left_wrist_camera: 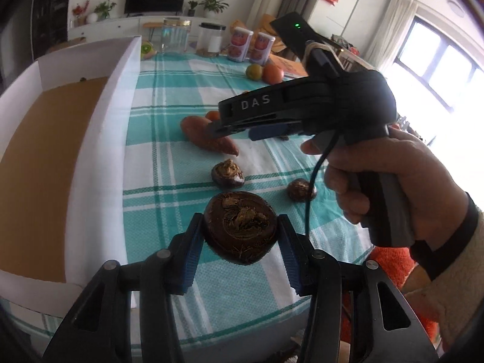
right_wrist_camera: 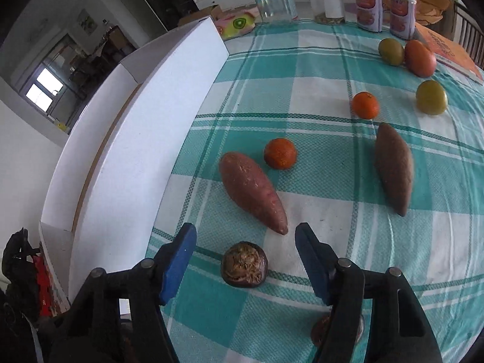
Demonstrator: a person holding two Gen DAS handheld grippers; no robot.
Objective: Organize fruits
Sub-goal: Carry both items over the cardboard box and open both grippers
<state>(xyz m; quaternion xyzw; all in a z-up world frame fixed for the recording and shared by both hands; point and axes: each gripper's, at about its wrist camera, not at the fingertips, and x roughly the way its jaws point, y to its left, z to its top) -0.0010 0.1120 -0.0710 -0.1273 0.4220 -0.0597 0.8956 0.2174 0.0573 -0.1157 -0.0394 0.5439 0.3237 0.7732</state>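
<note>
My left gripper (left_wrist_camera: 240, 221) is shut on a dark brown water chestnut (left_wrist_camera: 240, 233), lifted above the checked tablecloth beside the white box (left_wrist_camera: 121, 96). Ahead lie two more chestnuts (left_wrist_camera: 227, 174) (left_wrist_camera: 301, 190) and a sweet potato (left_wrist_camera: 208, 137). A hand holds my right gripper (left_wrist_camera: 215, 128) over that sweet potato. In the right wrist view, the right gripper (right_wrist_camera: 245, 233) stands open and angled down over a chestnut (right_wrist_camera: 244, 268) on the cloth, its blue pads apart from it on both sides. Another chestnut (right_wrist_camera: 320, 329) is partly hidden under the right finger.
Two sweet potatoes (right_wrist_camera: 252, 192) (right_wrist_camera: 393, 169), two oranges (right_wrist_camera: 280, 153) (right_wrist_camera: 365, 105) and green and reddish fruits (right_wrist_camera: 431, 97) (right_wrist_camera: 420, 58) lie on the cloth. The white box wall (right_wrist_camera: 145, 127) runs along the left. Jars (right_wrist_camera: 275, 1) and cans (right_wrist_camera: 368, 7) stand at the back.
</note>
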